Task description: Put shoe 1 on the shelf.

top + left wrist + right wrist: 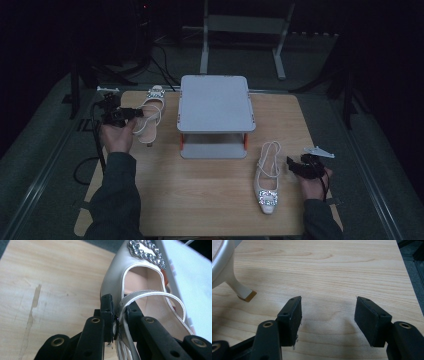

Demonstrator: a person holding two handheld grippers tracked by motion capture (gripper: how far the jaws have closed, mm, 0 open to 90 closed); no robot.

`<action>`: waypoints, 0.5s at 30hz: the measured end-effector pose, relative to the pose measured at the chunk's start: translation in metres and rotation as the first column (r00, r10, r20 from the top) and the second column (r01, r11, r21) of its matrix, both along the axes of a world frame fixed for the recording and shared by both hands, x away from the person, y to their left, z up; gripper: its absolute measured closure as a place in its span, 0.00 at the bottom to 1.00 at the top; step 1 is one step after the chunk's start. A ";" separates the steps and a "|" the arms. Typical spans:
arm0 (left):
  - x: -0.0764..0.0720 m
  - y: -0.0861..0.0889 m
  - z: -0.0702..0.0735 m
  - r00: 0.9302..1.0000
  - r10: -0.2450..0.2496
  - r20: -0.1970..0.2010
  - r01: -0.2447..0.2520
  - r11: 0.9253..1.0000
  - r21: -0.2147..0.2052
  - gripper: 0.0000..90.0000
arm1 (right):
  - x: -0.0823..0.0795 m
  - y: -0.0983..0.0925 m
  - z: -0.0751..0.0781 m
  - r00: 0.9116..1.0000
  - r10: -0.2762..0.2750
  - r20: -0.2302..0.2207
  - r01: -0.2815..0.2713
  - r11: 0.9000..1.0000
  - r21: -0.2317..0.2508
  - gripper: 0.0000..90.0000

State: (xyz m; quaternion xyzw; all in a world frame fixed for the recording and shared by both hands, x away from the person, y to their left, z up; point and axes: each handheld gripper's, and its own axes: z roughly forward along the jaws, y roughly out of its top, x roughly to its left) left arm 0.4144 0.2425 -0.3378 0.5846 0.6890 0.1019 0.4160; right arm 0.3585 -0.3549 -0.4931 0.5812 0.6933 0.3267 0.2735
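Two white shoes: one (148,116) at ten o'clock on the tabletop (210,200), its strap pinched by the left hand-held gripper (135,113); the other shoe (267,177) at four o'clock beside the right hand-held gripper (291,164), jaws wide, empty.

A pale wooden counter (210,200) carries a grey two-tier rack (215,102) at its far middle; one white shoe (267,182) lies near right, beside the rack.

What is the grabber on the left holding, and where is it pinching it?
The left gripper holds the white shoe by its thin heel strap, pinched between the jaws. The right gripper is open and holds nothing.
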 end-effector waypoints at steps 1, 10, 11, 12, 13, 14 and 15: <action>0.000 0.000 0.002 1.000 -0.002 0.006 0.002 1.000 0.000 0.90 | 0.000 0.000 0.000 1.000 -0.001 0.001 0.001 1.000 0.001 0.43; 0.004 -0.002 0.019 0.999 -0.017 0.034 0.018 0.999 -0.031 0.90 | 0.000 0.000 0.000 1.000 0.000 -0.001 0.000 1.000 -0.002 0.43; 0.005 -0.002 0.021 0.999 -0.019 0.036 0.020 0.999 -0.027 0.90 | 0.000 0.000 -0.001 1.000 0.000 -0.002 0.000 1.000 -0.002 0.43; 0.005 -0.004 0.023 0.999 -0.014 0.036 0.015 1.000 -0.024 0.90 | 0.001 0.000 -0.001 1.000 0.000 -0.002 0.000 1.000 -0.003 0.43; 0.006 -0.004 0.025 0.999 -0.015 0.039 0.016 1.000 -0.020 0.90 | 0.001 0.001 -0.001 1.000 0.001 -0.004 -0.001 1.000 -0.003 0.43; 0.007 -0.005 0.027 0.999 -0.017 0.042 0.018 1.000 -0.020 0.90 | 0.001 0.001 -0.001 1.000 0.002 -0.004 -0.002 1.000 -0.004 0.43; 0.007 -0.006 0.029 0.999 -0.019 0.044 0.020 0.999 -0.025 0.90 | 0.001 0.001 -0.001 1.000 0.003 -0.004 -0.003 1.000 -0.004 0.43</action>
